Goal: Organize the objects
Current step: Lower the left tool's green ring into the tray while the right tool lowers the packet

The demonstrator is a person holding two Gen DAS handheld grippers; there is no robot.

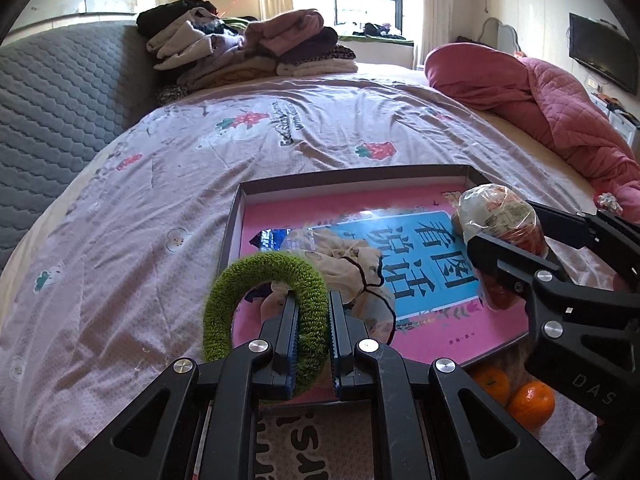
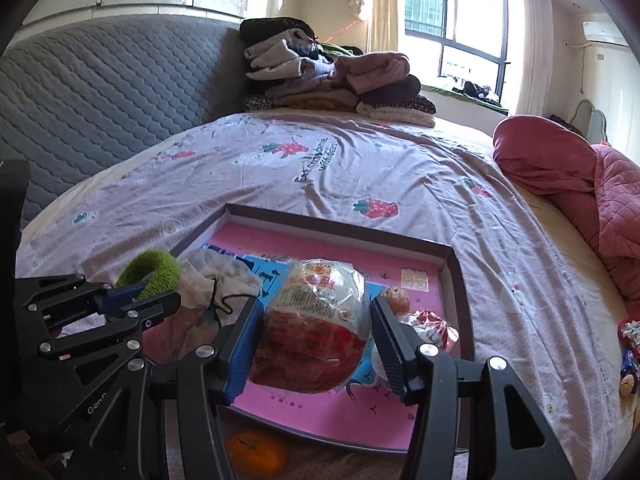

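A shallow box lid (image 1: 352,176) with a pink and blue printed inside lies on the bed; it also shows in the right wrist view (image 2: 456,276). My left gripper (image 1: 313,312) is shut on a green fuzzy scrunchie (image 1: 228,300), held above the lid's near left corner. A cream scrunchie (image 1: 360,264) lies in the lid just beyond it. My right gripper (image 2: 316,332) is shut on a plastic-wrapped snack bag (image 2: 320,320) above the lid. A small orange figure (image 2: 398,300) and a red-and-white wrapper (image 2: 434,328) lie in the lid to its right.
Tangerines (image 1: 532,404) lie on the sheet by the lid's near edge; one shows in the right wrist view (image 2: 256,456). Folded clothes (image 1: 248,48) are stacked at the headboard. A red quilt (image 1: 560,108) is bunched at the right. Small trinkets (image 2: 630,356) lie at the bed's right edge.
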